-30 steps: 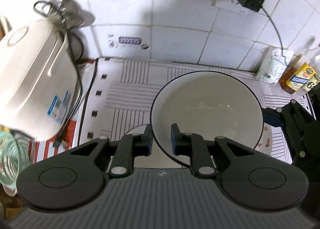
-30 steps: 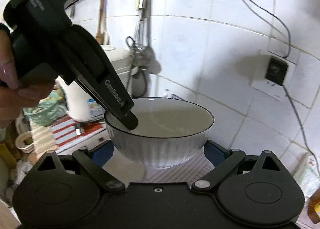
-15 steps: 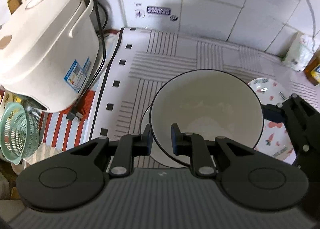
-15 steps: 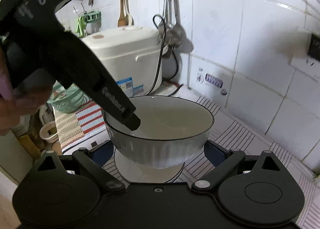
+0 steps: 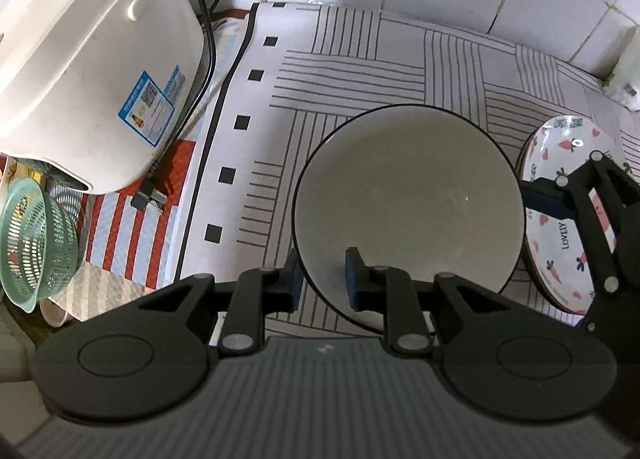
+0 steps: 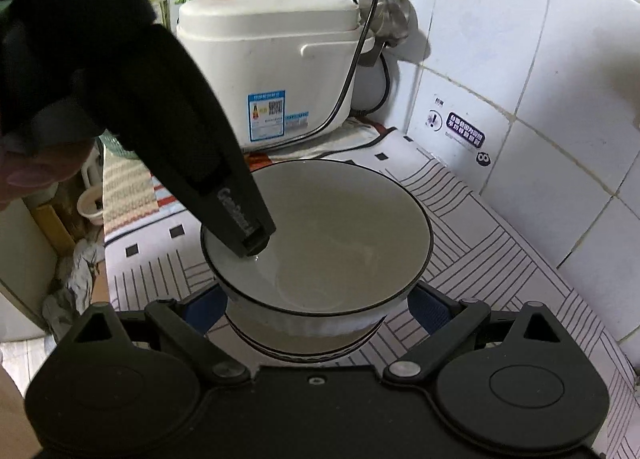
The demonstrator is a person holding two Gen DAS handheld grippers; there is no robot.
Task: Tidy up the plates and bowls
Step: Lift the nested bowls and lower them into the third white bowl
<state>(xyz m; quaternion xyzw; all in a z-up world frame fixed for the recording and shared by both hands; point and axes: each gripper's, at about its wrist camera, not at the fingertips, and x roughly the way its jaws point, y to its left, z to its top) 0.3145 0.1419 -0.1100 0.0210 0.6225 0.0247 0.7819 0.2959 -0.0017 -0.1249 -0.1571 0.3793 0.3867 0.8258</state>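
Note:
A white bowl point(image 5: 408, 195) with a thin black rim is nested in a second, similar bowl point(image 6: 304, 347) on the striped mat point(image 5: 360, 59). My left gripper point(image 5: 322, 279) points down over the near rim, one pad outside and one inside. Its jaws are opening, with the rim still between the pads. In the right wrist view, my right gripper point(image 6: 316, 307) spans the upper bowl point(image 6: 332, 227), its blue pads against both ribbed sides. One right finger point(image 5: 544, 201) shows at the bowl's right edge. To the right lies a stack of carrot-print plates point(image 5: 556, 143).
A white rice cooker point(image 5: 92, 59) with a black cord stands at the left, against the tiled wall. A green colander point(image 5: 36, 235) sits below it. Ladles point(image 6: 392, 7) hang on the wall. A person's hand point(image 6: 36, 175) grips the left tool. A bag point(image 5: 628, 71) stands back right.
Both grippers have come down with the bowl, and it has gone from hanging above the lower bowl to sitting inside it. The gap between my left pads is slightly wider.

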